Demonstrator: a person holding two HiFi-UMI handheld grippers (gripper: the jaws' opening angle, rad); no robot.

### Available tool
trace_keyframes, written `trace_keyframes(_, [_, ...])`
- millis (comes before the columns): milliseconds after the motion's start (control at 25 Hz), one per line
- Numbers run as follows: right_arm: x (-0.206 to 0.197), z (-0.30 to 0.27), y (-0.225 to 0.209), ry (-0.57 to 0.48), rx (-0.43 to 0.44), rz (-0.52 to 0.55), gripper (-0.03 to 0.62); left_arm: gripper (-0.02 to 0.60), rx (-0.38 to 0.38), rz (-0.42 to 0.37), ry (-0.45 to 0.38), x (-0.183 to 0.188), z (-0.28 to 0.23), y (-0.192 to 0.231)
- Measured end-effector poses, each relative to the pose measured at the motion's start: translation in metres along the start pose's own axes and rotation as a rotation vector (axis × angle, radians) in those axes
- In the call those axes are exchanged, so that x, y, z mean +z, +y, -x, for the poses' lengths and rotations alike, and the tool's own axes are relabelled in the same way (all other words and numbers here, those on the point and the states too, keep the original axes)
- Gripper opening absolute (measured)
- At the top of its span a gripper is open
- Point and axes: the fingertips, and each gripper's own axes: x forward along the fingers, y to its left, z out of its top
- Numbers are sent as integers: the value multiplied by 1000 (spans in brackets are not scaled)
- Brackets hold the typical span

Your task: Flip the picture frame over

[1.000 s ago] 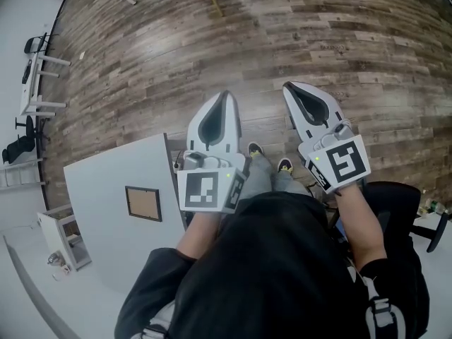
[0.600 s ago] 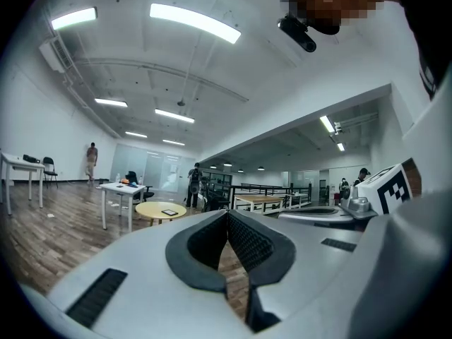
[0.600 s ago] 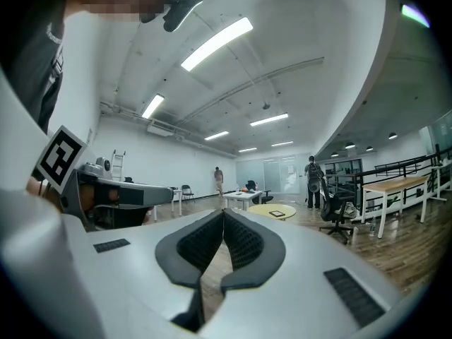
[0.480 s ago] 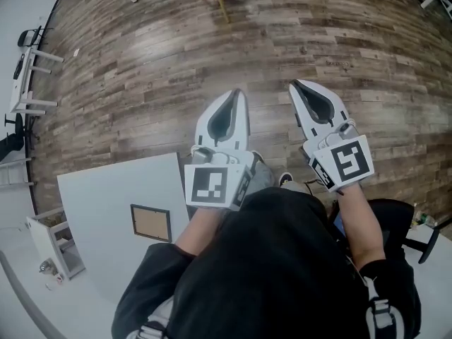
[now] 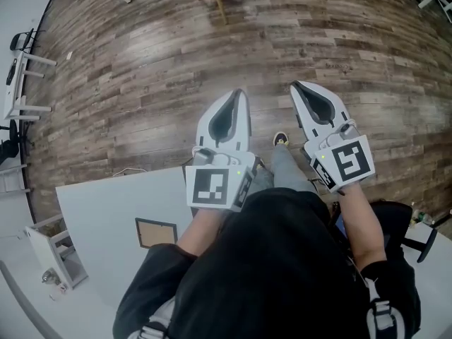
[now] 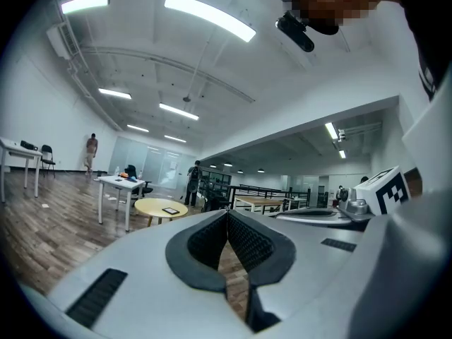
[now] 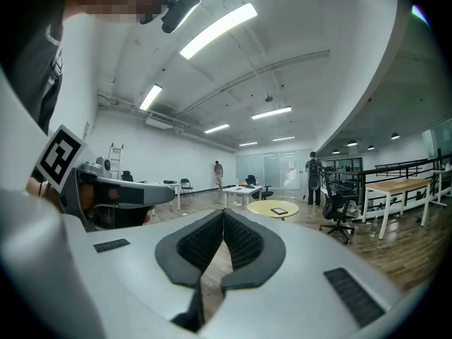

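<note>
Left claw and right claw: both pressed together, nothing pinched, pointing level out over the floor. Behind and to the left of the left claw, well apart from it, the frame lies flat on the desk.

Likely risks: going in with jaws shut only shoves the frame. Its low flat edge offers little purchase, so a claw may skid it toward the desk edge or drop it mid-flip.

One picture frame, one table, one left gripper, one right gripper
</note>
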Motion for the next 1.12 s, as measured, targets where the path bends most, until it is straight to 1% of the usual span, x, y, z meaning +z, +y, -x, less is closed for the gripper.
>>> trace_keyframes(160, [2,-16,-18,-13,14,6,18,23,19,-10,-1,4,-22,4])
trace_keyframes(360, [9,-44,-60,-42,25,-3,18,23,36,-31,5,12,-69,7])
trace_keyframes(480, [11,-55,-94,-54,22,2,18,23,14,-60,-10,17,-105,-4])
trace_keyframes(600, [16,-66,-134,-78,12,-10,18,23,32,-54,2,21,-141,-8])
trace_keyframes(760, [16,-78,-180,-101,-1,-41,18,23,40,-86,14,22,-182,-17])
trace_keyframes(960, [11,-98,-207,-95,6,-68,18,23,17,-111,21,21,-211,-16])
trace_keyframes(1120, [8,-118,-220,-88,6,-91,18,23,22,-115,25,24,-232,-5])
